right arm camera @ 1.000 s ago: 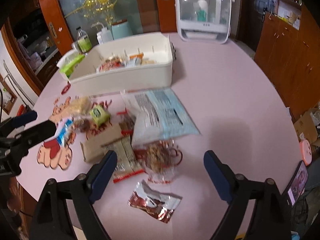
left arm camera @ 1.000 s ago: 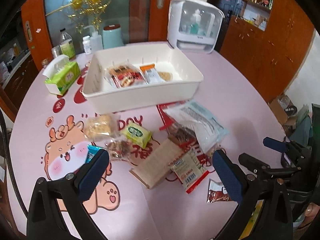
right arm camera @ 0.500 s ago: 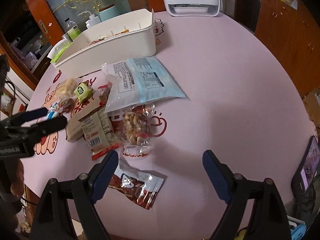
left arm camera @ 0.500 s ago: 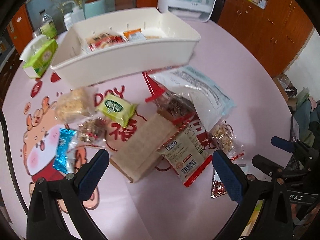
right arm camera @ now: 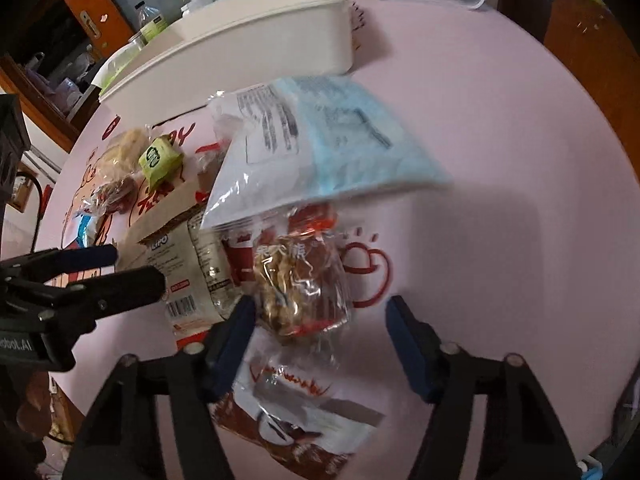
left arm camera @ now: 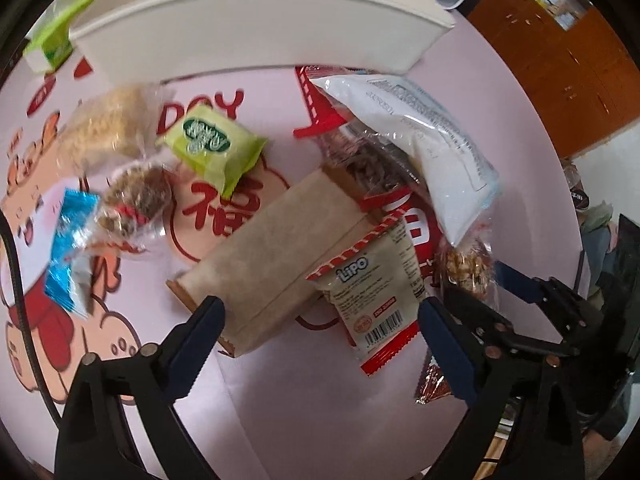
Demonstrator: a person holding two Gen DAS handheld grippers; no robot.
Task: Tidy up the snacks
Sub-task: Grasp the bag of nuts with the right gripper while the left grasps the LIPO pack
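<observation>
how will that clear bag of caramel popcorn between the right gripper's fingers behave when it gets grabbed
The popcorn bag will probably crumple: its clear film is wrinkled and loose. It looks light, mostly puffed pieces. The glossy film may slip, and hard pinching could crush the pieces.

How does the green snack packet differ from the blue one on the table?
The green packet is puffy and matte with a round logo; the blue packet is flatter, shiny foil. Green lies nearer the white bin, blue nearer the table's edge. Both lie loose, ungripped.
</observation>
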